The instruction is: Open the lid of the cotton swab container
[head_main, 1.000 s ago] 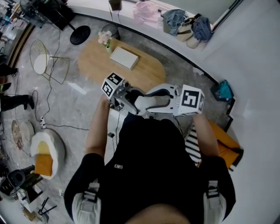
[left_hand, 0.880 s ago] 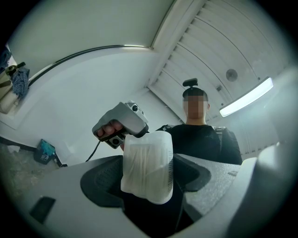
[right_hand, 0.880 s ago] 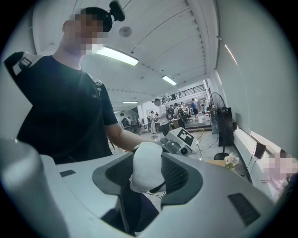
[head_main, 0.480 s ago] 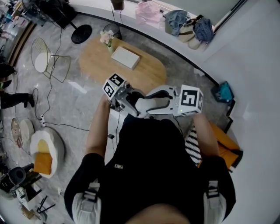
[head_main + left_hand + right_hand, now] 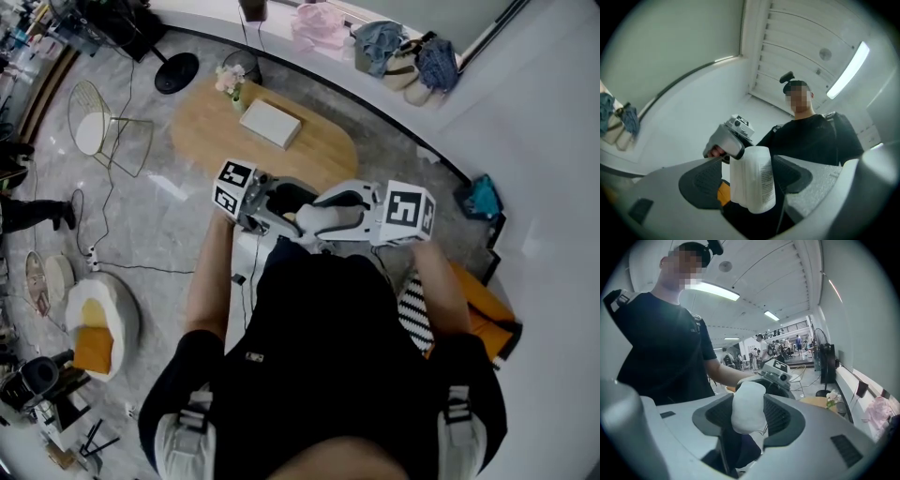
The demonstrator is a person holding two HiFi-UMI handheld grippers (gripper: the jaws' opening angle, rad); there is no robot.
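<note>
The cotton swab container (image 5: 752, 180) is a white cylinder with a printed label, held in the air in front of the person's chest. My left gripper (image 5: 749, 183) is shut on its body. My right gripper (image 5: 747, 414) is shut on the container's (image 5: 747, 406) rounded white end, and its grey jaw tip (image 5: 725, 145) shows at the container's far end in the left gripper view. In the head view the left gripper (image 5: 251, 202) and the right gripper (image 5: 352, 217) meet jaw to jaw, and the container is mostly hidden between them. I cannot make out a lid seam.
An oval wooden table (image 5: 309, 155) stands just beyond the grippers, with a white box (image 5: 269, 123) and a small flower vase (image 5: 230, 86) on it. A wire chair (image 5: 98, 131) and cables lie on the floor at left. An orange and striped bundle (image 5: 473, 314) sits at right.
The left gripper has turned and shifted a little to the left, its marker cube now tilted differently. The right gripper has stayed nearly still. Both stay shut on the container.
</note>
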